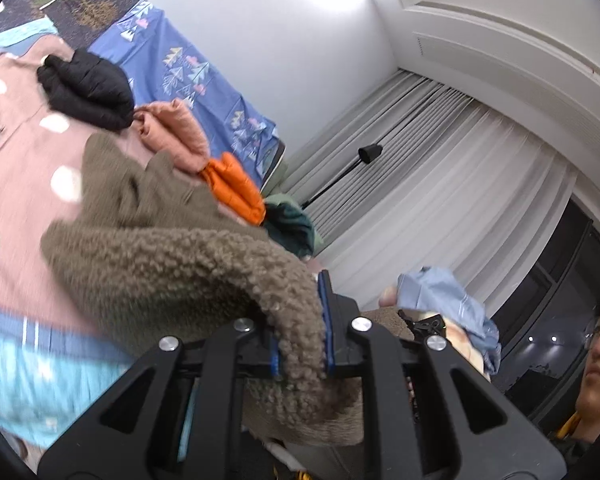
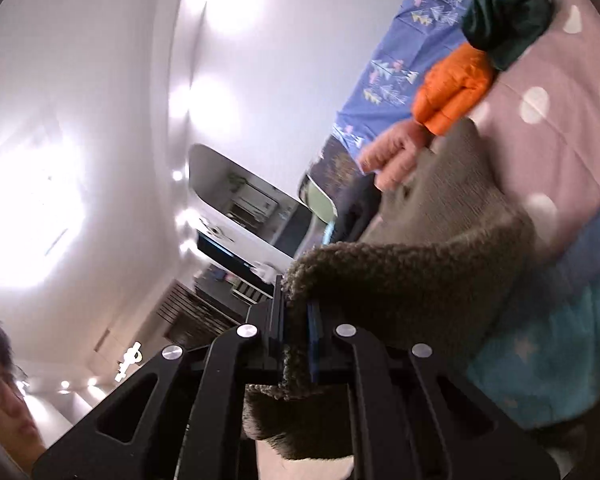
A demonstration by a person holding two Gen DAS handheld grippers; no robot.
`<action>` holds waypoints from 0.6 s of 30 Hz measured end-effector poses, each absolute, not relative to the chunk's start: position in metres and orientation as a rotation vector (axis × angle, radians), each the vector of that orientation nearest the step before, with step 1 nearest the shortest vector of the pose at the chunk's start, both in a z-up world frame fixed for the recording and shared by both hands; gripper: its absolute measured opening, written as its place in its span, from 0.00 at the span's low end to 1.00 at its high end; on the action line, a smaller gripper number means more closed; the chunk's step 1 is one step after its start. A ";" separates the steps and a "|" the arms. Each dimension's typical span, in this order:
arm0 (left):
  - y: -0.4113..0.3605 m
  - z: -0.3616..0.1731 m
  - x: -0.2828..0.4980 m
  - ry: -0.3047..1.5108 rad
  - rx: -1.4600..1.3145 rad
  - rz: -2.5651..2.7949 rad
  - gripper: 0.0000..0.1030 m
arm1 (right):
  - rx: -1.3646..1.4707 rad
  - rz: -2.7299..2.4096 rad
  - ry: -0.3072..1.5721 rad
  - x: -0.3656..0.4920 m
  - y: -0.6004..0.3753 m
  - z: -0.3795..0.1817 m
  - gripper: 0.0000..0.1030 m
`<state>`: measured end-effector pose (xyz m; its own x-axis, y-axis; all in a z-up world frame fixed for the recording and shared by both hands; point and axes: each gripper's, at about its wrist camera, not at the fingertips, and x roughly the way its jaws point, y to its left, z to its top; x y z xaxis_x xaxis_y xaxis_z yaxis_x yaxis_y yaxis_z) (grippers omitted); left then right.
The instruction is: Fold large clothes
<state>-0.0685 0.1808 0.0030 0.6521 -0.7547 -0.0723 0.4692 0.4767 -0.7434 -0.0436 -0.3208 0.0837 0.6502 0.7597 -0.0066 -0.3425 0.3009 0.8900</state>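
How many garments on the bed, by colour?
Brown fleece, held by left gripper and right gripper: 1
Black: 1
Pink: 1
Orange: 1
Dark green: 1
Total: 5

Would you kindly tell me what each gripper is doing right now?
Left gripper: closed on the brown fleece garment.
Right gripper: closed on the same brown fleece garment.
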 end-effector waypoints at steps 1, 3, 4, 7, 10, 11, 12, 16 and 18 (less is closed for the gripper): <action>0.183 0.008 -0.061 0.416 -0.762 -0.778 0.14 | 1.036 0.774 0.467 -0.036 -0.323 0.088 0.09; 0.187 0.021 -0.039 0.399 -0.781 -0.786 0.14 | 1.080 0.786 0.440 -0.010 -0.331 0.096 0.09; 0.190 0.029 -0.025 0.390 -0.788 -0.787 0.14 | 1.095 0.786 0.434 -0.003 -0.334 0.099 0.09; 0.194 0.043 0.010 0.386 -0.806 -0.780 0.14 | 1.151 0.770 0.416 0.044 -0.344 0.107 0.09; 0.198 0.058 0.055 0.396 -0.818 -0.769 0.14 | 1.204 0.759 0.415 0.087 -0.352 0.109 0.09; 0.199 0.062 0.073 0.404 -0.822 -0.762 0.14 | 1.228 0.751 0.420 0.108 -0.354 0.109 0.09; 0.201 0.065 0.091 0.414 -0.828 -0.754 0.14 | 1.246 0.744 0.429 0.124 -0.355 0.107 0.09; 0.211 0.063 0.167 0.480 -0.878 -0.713 0.14 | 1.297 0.686 0.486 0.199 -0.358 0.095 0.09; 0.214 0.052 0.202 0.528 -0.891 -0.691 0.14 | 1.331 0.645 0.535 0.240 -0.357 0.076 0.09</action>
<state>0.2024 0.2138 0.0520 0.6680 -0.7324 -0.1318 0.3196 0.4423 -0.8380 0.2398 -0.3573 0.0763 0.7158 0.6983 0.0073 -0.1218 0.1144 0.9859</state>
